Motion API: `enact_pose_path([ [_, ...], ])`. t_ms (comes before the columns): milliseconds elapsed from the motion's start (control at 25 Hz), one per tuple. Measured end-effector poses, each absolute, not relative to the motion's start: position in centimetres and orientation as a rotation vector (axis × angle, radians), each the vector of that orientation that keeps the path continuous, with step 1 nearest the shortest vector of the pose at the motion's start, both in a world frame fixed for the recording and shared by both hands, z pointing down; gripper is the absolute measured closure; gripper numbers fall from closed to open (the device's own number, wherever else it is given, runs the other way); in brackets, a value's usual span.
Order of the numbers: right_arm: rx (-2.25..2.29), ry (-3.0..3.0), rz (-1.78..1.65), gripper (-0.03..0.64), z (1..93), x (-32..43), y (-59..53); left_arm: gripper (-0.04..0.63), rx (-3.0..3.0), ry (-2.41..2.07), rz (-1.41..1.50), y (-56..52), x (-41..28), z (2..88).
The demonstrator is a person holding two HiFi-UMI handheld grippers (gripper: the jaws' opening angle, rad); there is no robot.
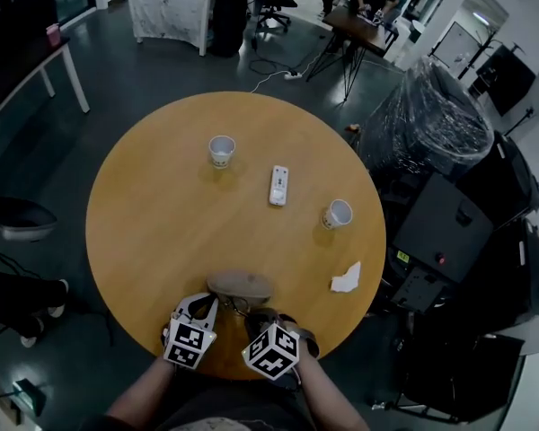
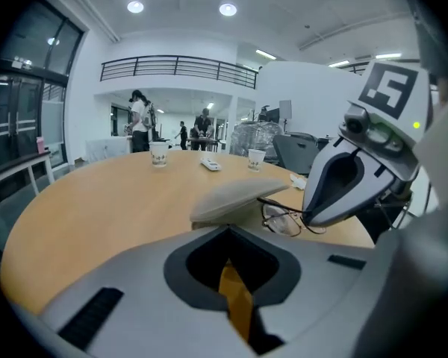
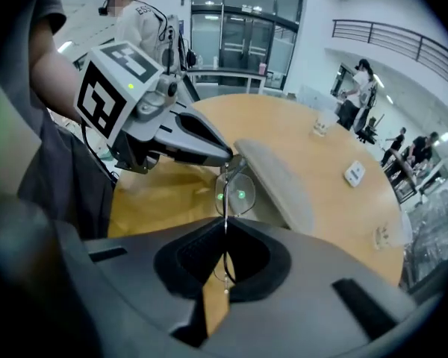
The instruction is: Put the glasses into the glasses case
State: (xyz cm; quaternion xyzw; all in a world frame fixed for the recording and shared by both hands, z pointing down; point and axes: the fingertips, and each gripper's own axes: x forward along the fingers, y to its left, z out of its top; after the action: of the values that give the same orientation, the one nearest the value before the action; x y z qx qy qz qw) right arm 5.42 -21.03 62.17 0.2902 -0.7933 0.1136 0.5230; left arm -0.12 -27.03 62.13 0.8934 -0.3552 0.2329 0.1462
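Round wooden table (image 1: 162,205) is seen from above, and the grey oval glasses case (image 1: 240,285) is set near its front edge. Thin wire-framed glasses (image 3: 235,192) are clamped by the frame in the right gripper (image 3: 224,226), jaws pressed together on the wire, and are held just beside the case. Left gripper (image 2: 228,233) is closed on nothing, its tip near the glasses.

Cup (image 1: 221,150), remote (image 1: 278,185), second cup (image 1: 337,214), tissue (image 1: 346,278) and glasses case (image 1: 240,285) break the table's (image 1: 144,232) otherwise open top.
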Motion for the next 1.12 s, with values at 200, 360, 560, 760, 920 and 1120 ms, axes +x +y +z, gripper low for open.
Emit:
enact_pose_path([
  [200, 0.705, -1.869, 0.183, 0.626, 62.1, 5.4, -23.2, 0.591, 2.556, -0.996, 0.703, -27.4, 0.4, 63.7],
  [360, 0.699, -1.851, 0.127, 0.626, 62.1, 5.3, -24.3, 0.591, 2.553, -1.001, 0.702, -27.6, 0.5, 63.7],
  [560, 0.644, -1.835, -0.056, 0.626, 62.2, 4.3, -25.6, 0.591, 2.551, -0.987, 0.693, -27.7, 0.8, 63.8],
  [760, 0.528, -1.797, -0.266, 0.627, 62.1, 4.4, -25.1, 0.591, 2.554, -0.983, 0.707, -27.6, 0.9, 63.9],
  [920, 0.431, -1.689, -0.377, 0.626, 62.7, 5.4, -25.1, 0.591, 2.554, -0.993, 0.712, -27.6, 0.5, 63.5],
  [1120, 0.411, -1.594, -0.404, 0.626, 63.8, 6.1, -26.0, 0.591, 2.556, -0.996, 0.709, -27.8, 0.6, 63.7],
])
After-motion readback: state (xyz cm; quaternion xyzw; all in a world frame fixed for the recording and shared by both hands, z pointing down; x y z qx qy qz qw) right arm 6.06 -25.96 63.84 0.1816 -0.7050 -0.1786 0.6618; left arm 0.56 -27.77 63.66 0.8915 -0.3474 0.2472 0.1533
